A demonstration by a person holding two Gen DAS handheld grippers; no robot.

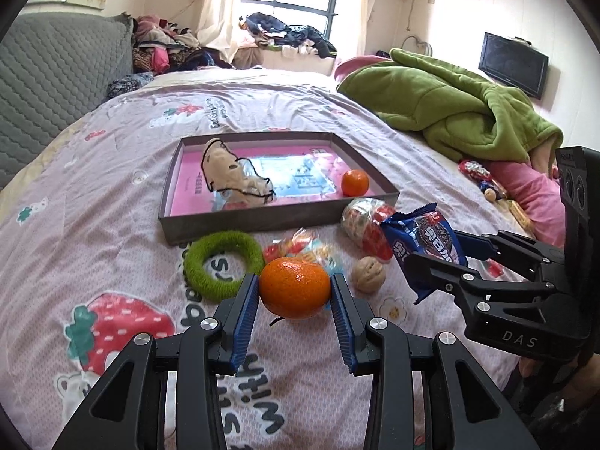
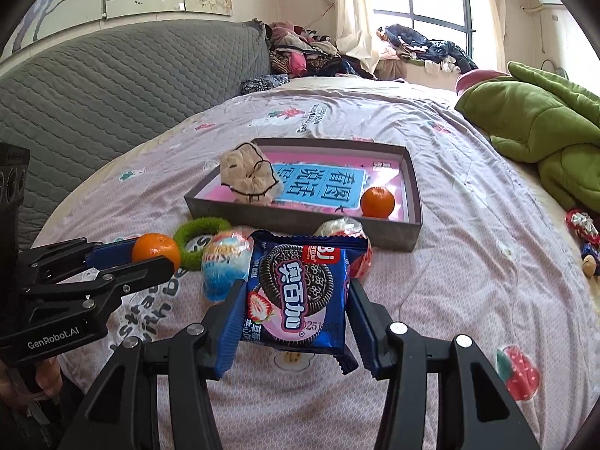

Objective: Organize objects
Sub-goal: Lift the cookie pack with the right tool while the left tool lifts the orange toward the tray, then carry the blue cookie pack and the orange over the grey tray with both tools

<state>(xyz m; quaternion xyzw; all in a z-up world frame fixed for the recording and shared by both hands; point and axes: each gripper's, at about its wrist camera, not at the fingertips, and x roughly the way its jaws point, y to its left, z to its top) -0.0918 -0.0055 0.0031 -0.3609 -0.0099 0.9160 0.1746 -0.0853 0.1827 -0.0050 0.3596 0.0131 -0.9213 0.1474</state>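
Note:
My left gripper (image 1: 295, 288) is shut on an orange mandarin (image 1: 295, 287), just above the bedsheet; it also shows in the right wrist view (image 2: 155, 250). My right gripper (image 2: 296, 292) is shut on a blue cookie packet (image 2: 300, 288), seen at right in the left wrist view (image 1: 423, 242). A grey shallow box (image 1: 240, 221) with a pink lining holds a second mandarin (image 1: 354, 182) and a beige scrunchie (image 1: 225, 165). In front of the box lie a green fuzzy ring (image 1: 223, 262), wrapped snacks (image 1: 300, 249) (image 1: 365, 221) and a walnut (image 1: 368, 273).
A green blanket (image 1: 450, 112) is heaped on the bed at the right, with small snacks (image 1: 476, 170) beside it. A grey quilted headboard (image 1: 56, 75) stands at the left. Clothes (image 1: 161, 43) are piled at the far side by the window.

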